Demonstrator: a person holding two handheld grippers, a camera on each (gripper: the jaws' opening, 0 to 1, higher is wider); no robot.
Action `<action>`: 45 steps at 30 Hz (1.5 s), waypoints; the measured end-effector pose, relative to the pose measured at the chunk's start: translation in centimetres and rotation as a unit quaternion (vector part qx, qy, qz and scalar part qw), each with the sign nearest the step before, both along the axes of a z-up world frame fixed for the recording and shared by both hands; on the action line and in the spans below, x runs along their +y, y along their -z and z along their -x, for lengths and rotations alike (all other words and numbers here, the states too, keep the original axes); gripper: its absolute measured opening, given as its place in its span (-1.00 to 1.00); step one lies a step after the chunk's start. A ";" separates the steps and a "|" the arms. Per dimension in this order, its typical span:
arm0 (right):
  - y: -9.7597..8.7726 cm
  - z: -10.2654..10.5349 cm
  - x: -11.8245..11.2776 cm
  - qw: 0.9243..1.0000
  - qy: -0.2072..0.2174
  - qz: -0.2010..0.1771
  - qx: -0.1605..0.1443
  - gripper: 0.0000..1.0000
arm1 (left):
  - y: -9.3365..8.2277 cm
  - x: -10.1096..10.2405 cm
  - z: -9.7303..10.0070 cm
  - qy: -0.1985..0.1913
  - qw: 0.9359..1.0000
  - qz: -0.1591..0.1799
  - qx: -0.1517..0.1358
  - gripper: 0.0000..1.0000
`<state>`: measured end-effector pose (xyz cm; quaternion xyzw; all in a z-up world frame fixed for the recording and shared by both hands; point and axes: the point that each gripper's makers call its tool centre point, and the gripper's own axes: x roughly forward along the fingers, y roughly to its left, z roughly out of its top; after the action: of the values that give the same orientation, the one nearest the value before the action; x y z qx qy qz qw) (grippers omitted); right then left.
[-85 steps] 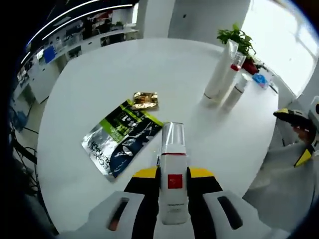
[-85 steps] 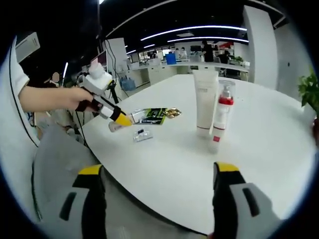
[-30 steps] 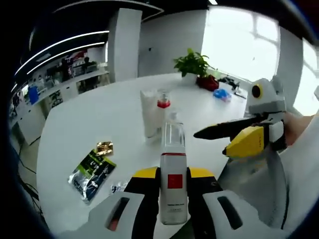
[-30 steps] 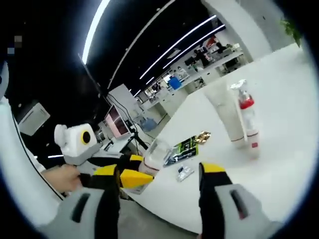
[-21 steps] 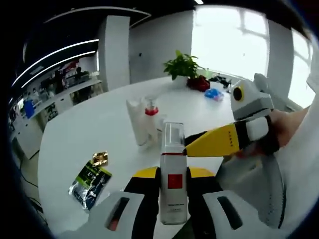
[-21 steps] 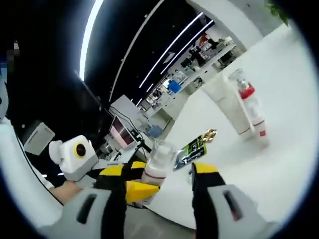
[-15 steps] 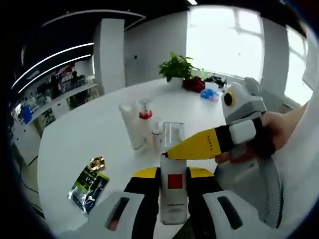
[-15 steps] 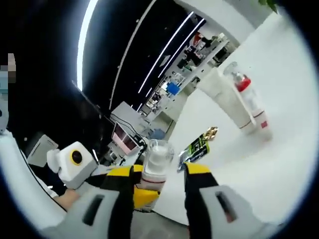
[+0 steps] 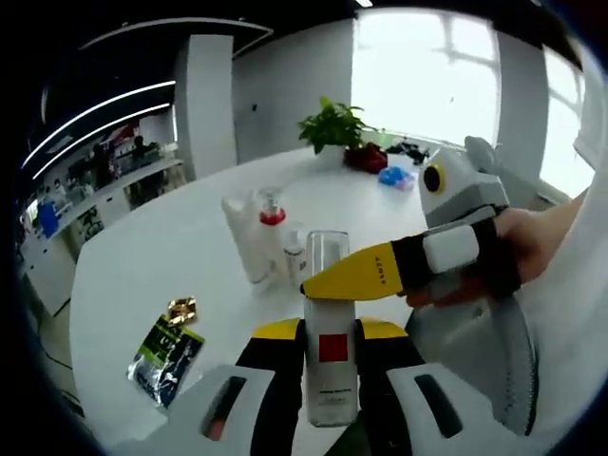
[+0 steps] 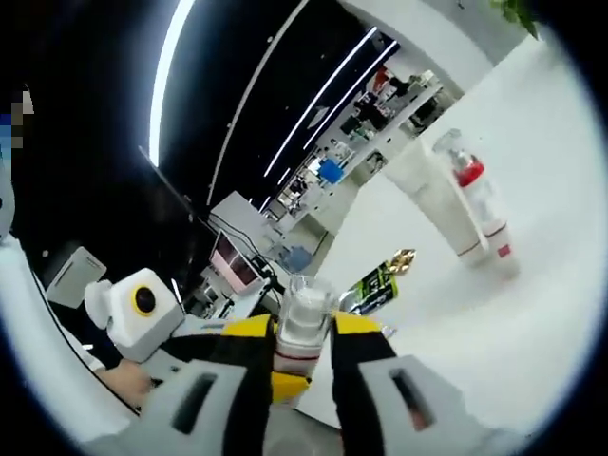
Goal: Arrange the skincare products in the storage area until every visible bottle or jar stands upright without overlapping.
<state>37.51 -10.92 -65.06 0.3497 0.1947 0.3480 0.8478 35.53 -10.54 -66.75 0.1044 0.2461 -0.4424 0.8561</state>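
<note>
- now left gripper (image 9: pixel 331 334) jaws clamp white bottle (image 9: pixel 331 366) w/ clear cap, held above desk (image 9: pixel 171 256) edge.
- right gripper (image 10: pixel 302 328) jaws pinch same bottle's cap end.
- tube (image 9: pixel 242 237) & red-collar pump bottle (image 9: pixel 273 228) upright mid-desk.

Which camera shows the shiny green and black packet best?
The left gripper view: the green and black packet lies flat on the white table, its whole top showing. In the right gripper view the packet is small and partly hidden behind the right claw.
</note>
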 end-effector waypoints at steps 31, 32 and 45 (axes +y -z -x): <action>-5.6 5.7 2.2 0.920 -0.331 0.089 -0.191 -0.64 | -3.6 -1.6 5.3 0.270 0.953 0.086 0.109 -0.55; -5.5 5.8 2.2 0.913 -0.342 0.102 -0.197 -0.64 | -3.5 -1.6 5.4 0.276 0.952 0.077 0.107 -0.56; -3.9 5.6 1.4 0.890 -0.368 0.162 -0.218 -0.64 | -1.7 -2.2 5.0 0.288 0.954 0.020 0.082 -0.65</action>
<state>31.94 -9.52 -61.18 0.0267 0.1735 0.6659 0.7251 30.55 -12.72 -65.02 0.1167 0.2661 -0.6823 0.6709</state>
